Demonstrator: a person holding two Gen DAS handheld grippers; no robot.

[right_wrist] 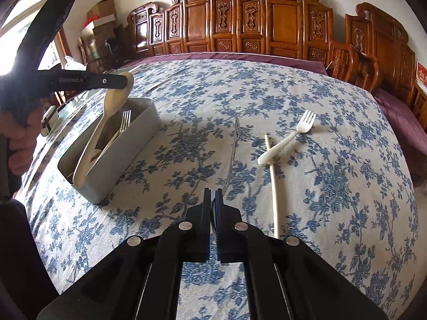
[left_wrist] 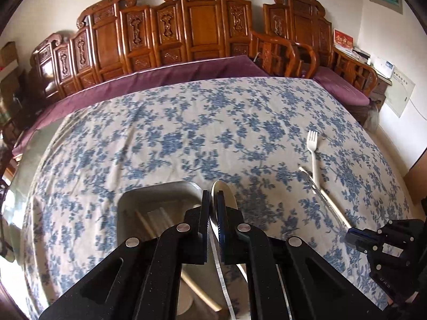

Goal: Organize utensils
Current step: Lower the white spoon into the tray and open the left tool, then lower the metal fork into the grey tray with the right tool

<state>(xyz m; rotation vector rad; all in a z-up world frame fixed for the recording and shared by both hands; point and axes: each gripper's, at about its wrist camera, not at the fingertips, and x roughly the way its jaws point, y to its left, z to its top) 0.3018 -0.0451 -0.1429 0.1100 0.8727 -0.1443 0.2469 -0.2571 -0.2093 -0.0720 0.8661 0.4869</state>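
Left claw point(left_wrist: 212, 200): clamped on a metal spoon point(left_wrist: 222, 200) above the grey utensil box point(right_wrist: 128, 144).
Right claw point(right_wrist: 212, 200): clamped on a metal utensil handle point(right_wrist: 233, 152).
Table point(right_wrist: 186, 85): white plastic fork point(right_wrist: 288, 136) crosses a chopstick point(right_wrist: 273, 181).

Home living room: carved wooden bench point(left_wrist: 197, 24) with purple cushions point(left_wrist: 165, 77), floral-clothed table point(left_wrist: 186, 122), stacked cardboard boxes point(right_wrist: 101, 18)

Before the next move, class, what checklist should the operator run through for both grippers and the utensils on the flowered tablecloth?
1. Left gripper shut on shiny metal spoon: ok.
2. Spoon above grey rectangular box: ok.
3. Right gripper shut on thin metal utensil: ok.
4. Room left in box: cannot tell.
5. White plastic fork and pale chopstick put away: not ok, crossed on tablecloth.
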